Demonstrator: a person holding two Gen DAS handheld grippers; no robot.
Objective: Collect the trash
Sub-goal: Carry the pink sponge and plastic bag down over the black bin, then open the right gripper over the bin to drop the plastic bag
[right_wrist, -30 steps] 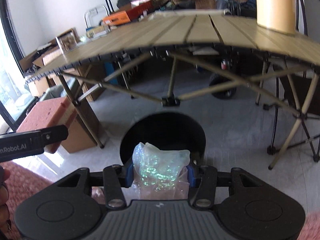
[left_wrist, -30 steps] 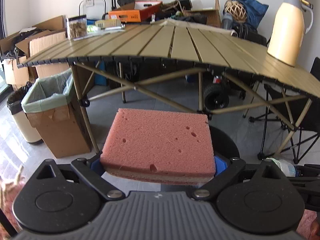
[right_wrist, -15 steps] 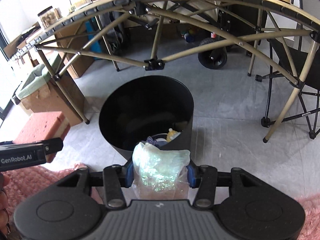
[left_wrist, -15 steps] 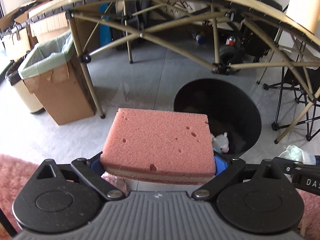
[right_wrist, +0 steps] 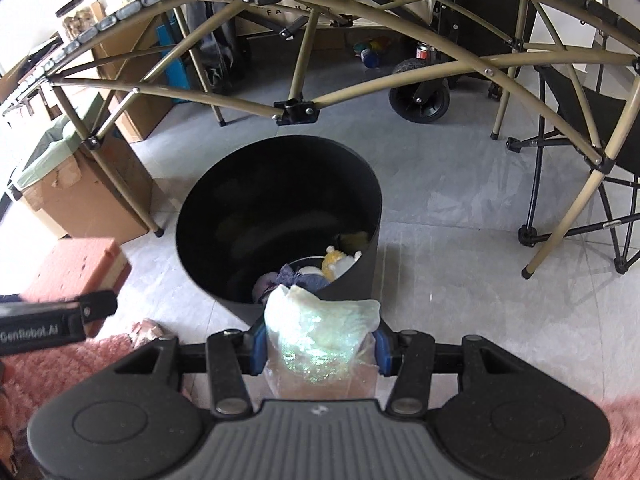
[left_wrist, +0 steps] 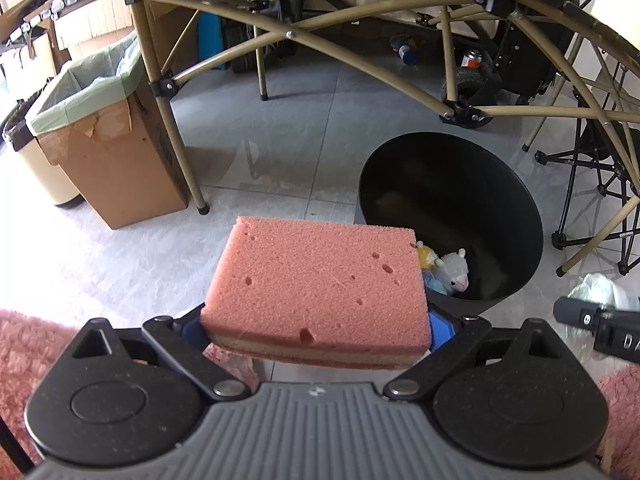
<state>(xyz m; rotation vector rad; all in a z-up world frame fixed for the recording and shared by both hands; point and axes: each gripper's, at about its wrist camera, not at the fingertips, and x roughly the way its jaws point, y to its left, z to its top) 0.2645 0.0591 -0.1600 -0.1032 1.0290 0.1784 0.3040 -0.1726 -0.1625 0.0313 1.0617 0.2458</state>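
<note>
holding a pink sponge (left_wrist: 316, 288) in the left gripper (left_wrist: 316, 330) and a plastic bag (right_wrist: 322, 334) in the right gripper (right_wrist: 320, 350), both not yet dropped in the black bin (right_wrist: 224, 216).

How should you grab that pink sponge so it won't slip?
Grip the pink sponge across its two short side edges, coming in flat from its near long edge, as the left tool has it now. It is a flat slab, so its thin parallel sides give the blue pads square faces to squeeze.
</note>
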